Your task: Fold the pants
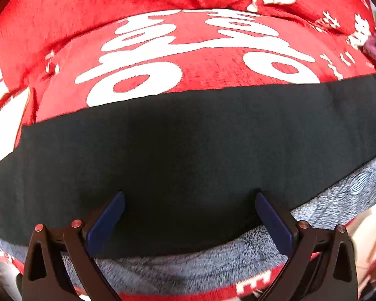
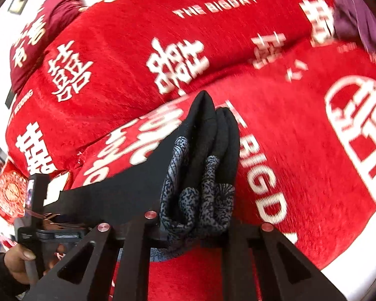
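The pants (image 1: 188,155) lie as a long dark band across the red bed cover (image 1: 163,57), grey patterned lining showing along the near edge, so a lengthwise fold looks done. The left tongs (image 1: 190,215) stand apart over that near edge at 6 o'clock, gripping nothing. The right tongs (image 2: 195,223) are clamped on a bunched end of the pants (image 2: 208,155), layers stacked. The crosswise fold seems to remain.

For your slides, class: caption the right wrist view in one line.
Right gripper clamps a bunched fold of black pants above the red bedspread.
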Action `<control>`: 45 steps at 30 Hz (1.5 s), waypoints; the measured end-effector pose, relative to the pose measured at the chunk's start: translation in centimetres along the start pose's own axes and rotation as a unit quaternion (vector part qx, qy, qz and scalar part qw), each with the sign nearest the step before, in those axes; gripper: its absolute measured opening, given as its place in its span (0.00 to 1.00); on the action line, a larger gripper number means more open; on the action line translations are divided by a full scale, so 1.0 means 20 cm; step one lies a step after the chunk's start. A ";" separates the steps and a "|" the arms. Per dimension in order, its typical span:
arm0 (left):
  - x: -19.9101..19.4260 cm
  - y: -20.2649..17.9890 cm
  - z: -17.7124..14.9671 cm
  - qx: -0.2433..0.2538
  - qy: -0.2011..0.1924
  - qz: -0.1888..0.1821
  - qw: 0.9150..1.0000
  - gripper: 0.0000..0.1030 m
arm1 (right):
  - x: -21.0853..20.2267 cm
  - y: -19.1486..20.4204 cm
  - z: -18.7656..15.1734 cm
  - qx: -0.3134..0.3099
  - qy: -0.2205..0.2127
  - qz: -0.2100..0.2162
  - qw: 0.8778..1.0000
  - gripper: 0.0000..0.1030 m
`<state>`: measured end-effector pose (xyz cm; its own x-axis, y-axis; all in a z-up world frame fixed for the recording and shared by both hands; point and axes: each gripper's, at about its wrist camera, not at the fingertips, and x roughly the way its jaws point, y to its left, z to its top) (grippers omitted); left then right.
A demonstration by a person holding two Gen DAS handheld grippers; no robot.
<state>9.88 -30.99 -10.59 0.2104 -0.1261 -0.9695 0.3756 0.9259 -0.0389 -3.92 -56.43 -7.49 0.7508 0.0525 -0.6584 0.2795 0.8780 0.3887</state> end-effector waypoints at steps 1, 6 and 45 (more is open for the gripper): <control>-0.03 0.04 0.00 -0.022 -0.009 -0.006 1.000 1.00 | -0.02 0.05 0.02 -0.015 -0.003 -0.006 1.000 0.14; 0.05 0.09 0.00 -0.036 0.023 0.008 0.999 1.00 | -0.08 0.25 0.05 -0.082 -0.009 -0.036 0.996 0.14; -0.12 1.47 -0.31 -0.207 -0.050 0.008 0.977 1.00 | 0.55 1.93 -0.77 -0.492 0.076 -0.026 0.867 0.14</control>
<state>14.84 -1.20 -10.82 0.3080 -0.1247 -0.9432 -0.0217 0.9902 -0.1380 5.88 -14.65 -9.60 0.6441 -0.0038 -0.7649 -0.3903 0.8584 -0.3329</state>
